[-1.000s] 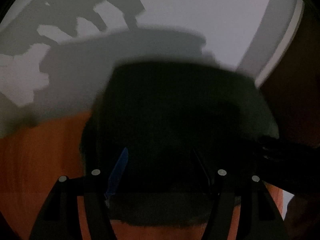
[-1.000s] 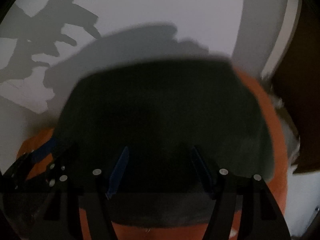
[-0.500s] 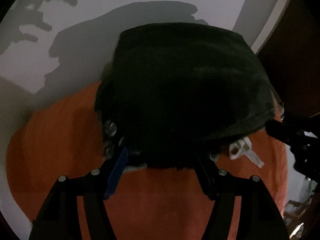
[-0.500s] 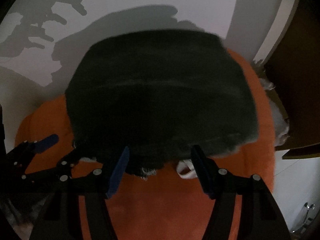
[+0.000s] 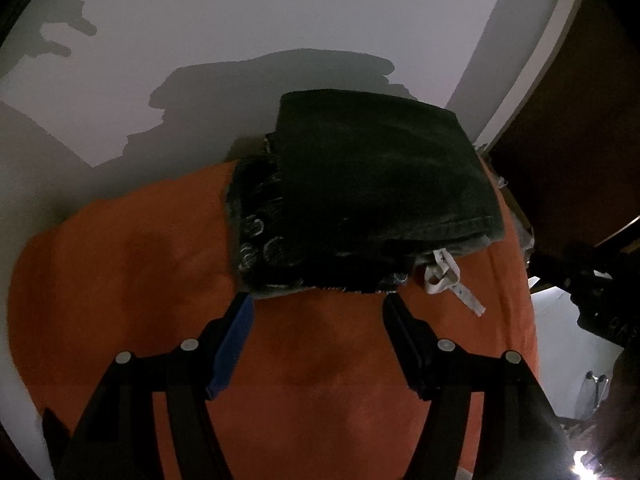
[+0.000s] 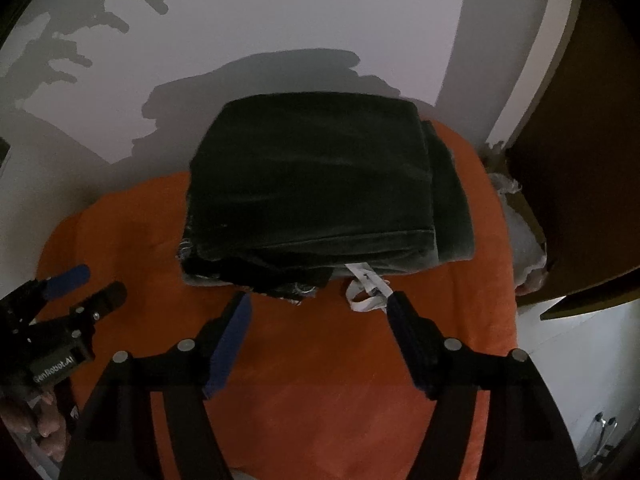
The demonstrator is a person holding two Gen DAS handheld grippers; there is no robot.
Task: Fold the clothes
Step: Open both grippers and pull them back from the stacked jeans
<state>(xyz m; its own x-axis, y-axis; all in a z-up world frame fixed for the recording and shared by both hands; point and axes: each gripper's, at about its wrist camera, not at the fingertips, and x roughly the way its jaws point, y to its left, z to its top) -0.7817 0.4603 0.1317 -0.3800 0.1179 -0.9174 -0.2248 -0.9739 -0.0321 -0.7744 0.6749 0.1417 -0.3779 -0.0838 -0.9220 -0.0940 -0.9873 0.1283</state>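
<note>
Spread fingers of both handheld grippers hang empty above an orange cover [image 5: 344,392], the left gripper [image 5: 318,304] and the right gripper [image 6: 318,302] each pointing steeply down with nothing between their pads; the right gripper's jaws have just been opening a little further, and no cloth lies between them. Just beyond the fingertips sits the task's thing, a dark folded garment [image 6: 312,184], lying as a squared, several-layered bundle on the far part of the orange cover, near the pale wall [image 5: 320,20] behind it. A white drawstring [image 6: 366,290] trails from the bundle's near edge, close by the right gripper's right-hand finger, though whether it touches cannot be told. From the left wrist view a patterned layer [image 5: 260,240] shows at the bundle's left side, poking out from under the darker top fold. In the right wrist view the left gripper appears at the lower left, held in a person's hand [image 6: 36,424]. Farther back, shadows of the tools fall on the wall, and a brown door or cupboard panel [image 6: 580,160] stands at the right. Judging from the neat stack and the empty tools, this garment's fold looks finished and both grippers are clear of it; the next move would likely call for tucking in the loose drawstring or reaching for another piece, none of which is in view.
</note>
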